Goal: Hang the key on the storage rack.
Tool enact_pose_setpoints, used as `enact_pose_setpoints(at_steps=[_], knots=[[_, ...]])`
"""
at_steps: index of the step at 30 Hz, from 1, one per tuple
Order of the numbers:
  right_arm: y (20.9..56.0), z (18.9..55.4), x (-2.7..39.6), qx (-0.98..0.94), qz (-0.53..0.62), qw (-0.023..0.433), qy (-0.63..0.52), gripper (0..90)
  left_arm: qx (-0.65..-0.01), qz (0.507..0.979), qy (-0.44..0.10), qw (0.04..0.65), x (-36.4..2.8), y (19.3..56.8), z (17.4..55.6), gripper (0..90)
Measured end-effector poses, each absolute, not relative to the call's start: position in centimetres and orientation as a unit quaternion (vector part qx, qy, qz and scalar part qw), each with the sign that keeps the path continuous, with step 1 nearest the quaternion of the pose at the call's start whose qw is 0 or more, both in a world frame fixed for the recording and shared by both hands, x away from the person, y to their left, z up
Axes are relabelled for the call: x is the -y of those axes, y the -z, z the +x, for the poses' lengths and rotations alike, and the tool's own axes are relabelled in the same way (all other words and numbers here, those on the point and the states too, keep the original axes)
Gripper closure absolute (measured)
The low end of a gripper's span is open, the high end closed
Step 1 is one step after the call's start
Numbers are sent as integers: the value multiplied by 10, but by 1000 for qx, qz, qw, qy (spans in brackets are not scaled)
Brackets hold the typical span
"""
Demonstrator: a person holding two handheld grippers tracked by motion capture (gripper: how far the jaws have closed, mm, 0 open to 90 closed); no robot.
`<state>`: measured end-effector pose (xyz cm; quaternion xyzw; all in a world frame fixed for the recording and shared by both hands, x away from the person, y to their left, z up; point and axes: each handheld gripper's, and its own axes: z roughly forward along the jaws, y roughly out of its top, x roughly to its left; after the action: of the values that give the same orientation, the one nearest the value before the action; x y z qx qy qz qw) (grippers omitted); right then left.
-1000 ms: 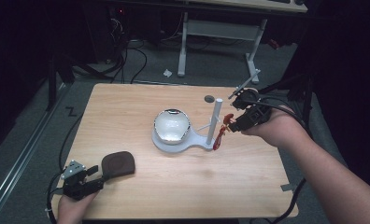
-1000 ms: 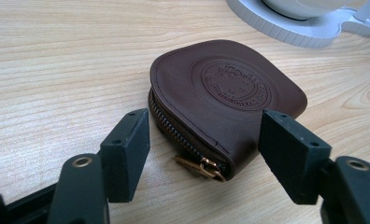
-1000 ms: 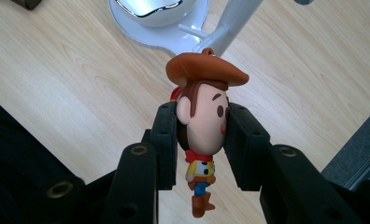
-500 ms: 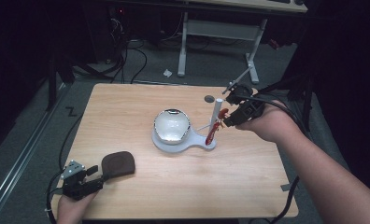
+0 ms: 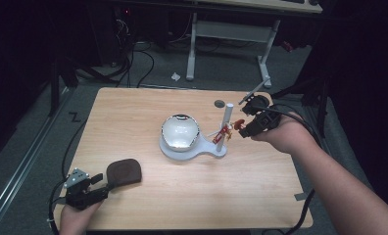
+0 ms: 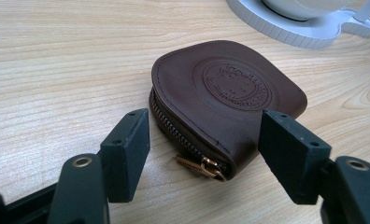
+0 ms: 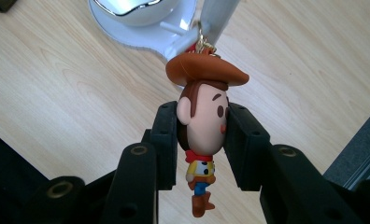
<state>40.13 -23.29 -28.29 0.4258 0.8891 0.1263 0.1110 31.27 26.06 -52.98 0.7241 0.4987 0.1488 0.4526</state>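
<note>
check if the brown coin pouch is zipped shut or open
Shut. In the left gripper view the brown pouch lies flat with its zipper teeth meshed along the visible edge and the brass pull parked at the end.

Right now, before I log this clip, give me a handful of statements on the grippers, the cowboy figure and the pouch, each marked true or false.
1. The right gripper clamps the head of the small cowboy figure keychain. True.
2. The left gripper grips the brown leather zip pouch. False: its jaws stand open, the pouch ahead of them.
3. The pouch lies flat on the wooden table. True.
4. The figure lies inside the shiny silver bowl. False: it is held beside the white post.
5. The bowl sits on the white stand base. True.
</note>
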Motion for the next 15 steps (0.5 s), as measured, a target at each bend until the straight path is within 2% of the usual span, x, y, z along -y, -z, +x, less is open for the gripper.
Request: enact_pose_setpoints(at_steps=[15], knots=[[325,402,251,-879,448,89,-139,669,-498,726,-148,450,-260,530,313,344]])
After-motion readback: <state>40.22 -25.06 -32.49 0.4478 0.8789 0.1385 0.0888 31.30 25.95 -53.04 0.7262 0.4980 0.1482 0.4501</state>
